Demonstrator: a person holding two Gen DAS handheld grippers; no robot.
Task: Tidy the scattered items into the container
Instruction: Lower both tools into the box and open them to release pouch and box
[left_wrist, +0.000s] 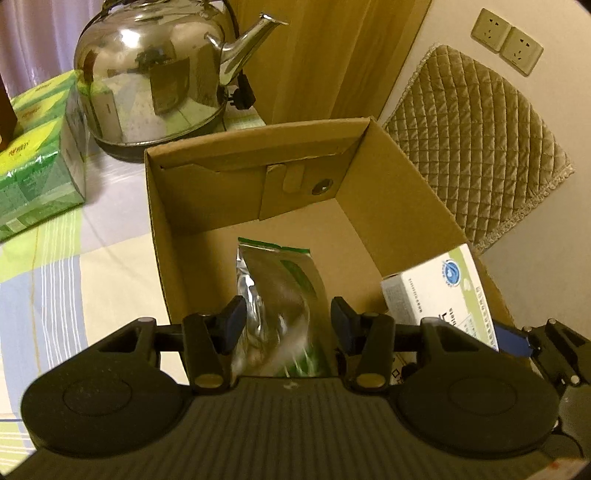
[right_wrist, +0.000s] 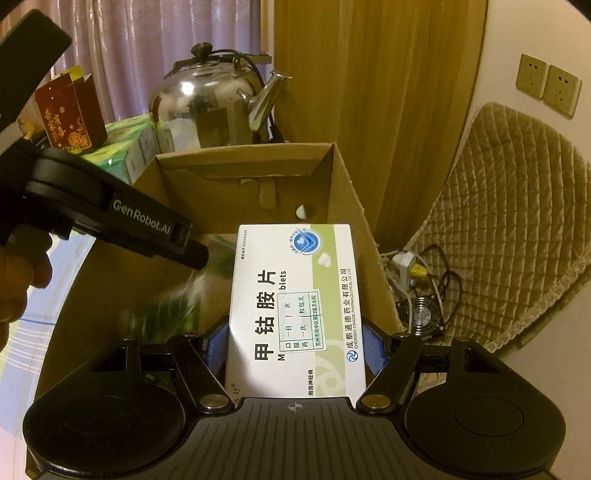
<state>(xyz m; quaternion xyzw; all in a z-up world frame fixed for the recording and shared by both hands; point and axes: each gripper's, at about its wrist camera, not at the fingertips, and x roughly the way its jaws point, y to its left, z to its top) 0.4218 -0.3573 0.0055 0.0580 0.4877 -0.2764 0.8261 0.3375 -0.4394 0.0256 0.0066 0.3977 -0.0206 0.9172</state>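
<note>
Checked tablecloth (left_wrist: 74, 266) bearing an open cardboard box (left_wrist: 388, 192); left gripper (left_wrist: 288, 317), jaws spread wide and not gripping, hangs over a foil pouch (left_wrist: 280, 291) blurred inside the box, apparently just let go; right gripper (right_wrist: 295, 347), clamped on a medicine carton (right_wrist: 295, 314), poised above the box's near rim for deposit

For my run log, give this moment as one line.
left tongs: open, foil pouch dropping into cardboard box | right tongs: gripping medicine box over it

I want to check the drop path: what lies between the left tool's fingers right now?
In the left wrist view, a silver foil pouch sits between the open left tool, blurred at its lower end, over the cardboard box. Contact unclear.
</note>
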